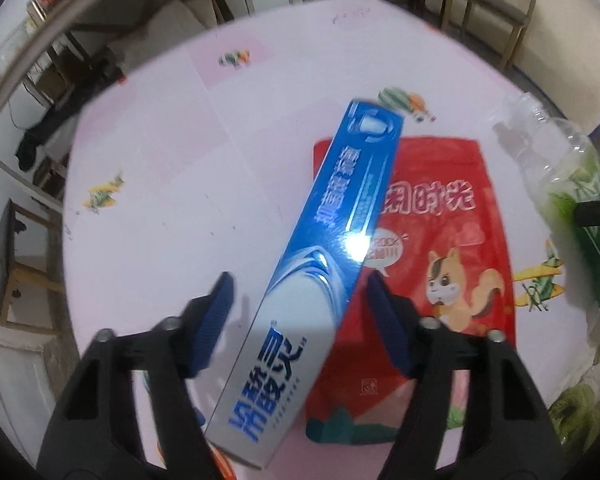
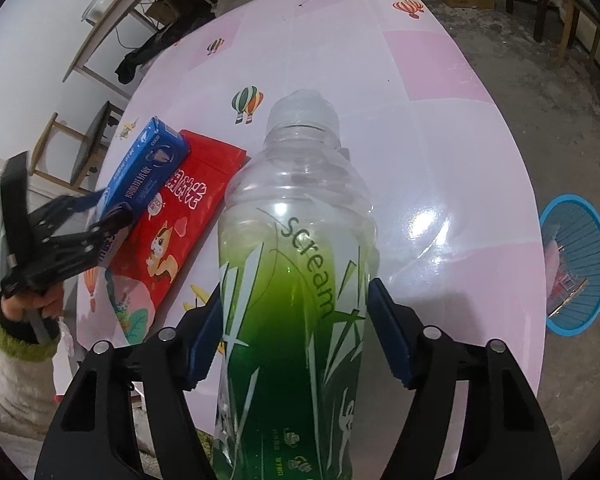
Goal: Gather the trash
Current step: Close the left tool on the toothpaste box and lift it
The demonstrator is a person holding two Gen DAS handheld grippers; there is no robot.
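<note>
A long blue toothpaste box (image 1: 324, 216) lies slantwise across a red snack bag (image 1: 452, 248) on the pink table (image 1: 160, 140). My left gripper (image 1: 300, 280) straddles the box's near half. Its jaws are open, with a gap showing between the left pad (image 1: 214, 320) and the box. In the right wrist view the left gripper (image 2: 96, 216) reaches down over the box (image 2: 148, 164). A clear plastic bottle with a green label (image 2: 296, 280) sits between the fingers of my right gripper (image 2: 295, 288). Both pads touch its sides. The same bottle (image 1: 560, 168) shows at the right edge of the left wrist view.
A blue plastic basket (image 2: 576, 264) holding some litter stands on the concrete floor to the right of the table (image 2: 440, 140). A person's hand in a green cuff (image 2: 24, 312) holds the left gripper. Chairs and shelves line the far side.
</note>
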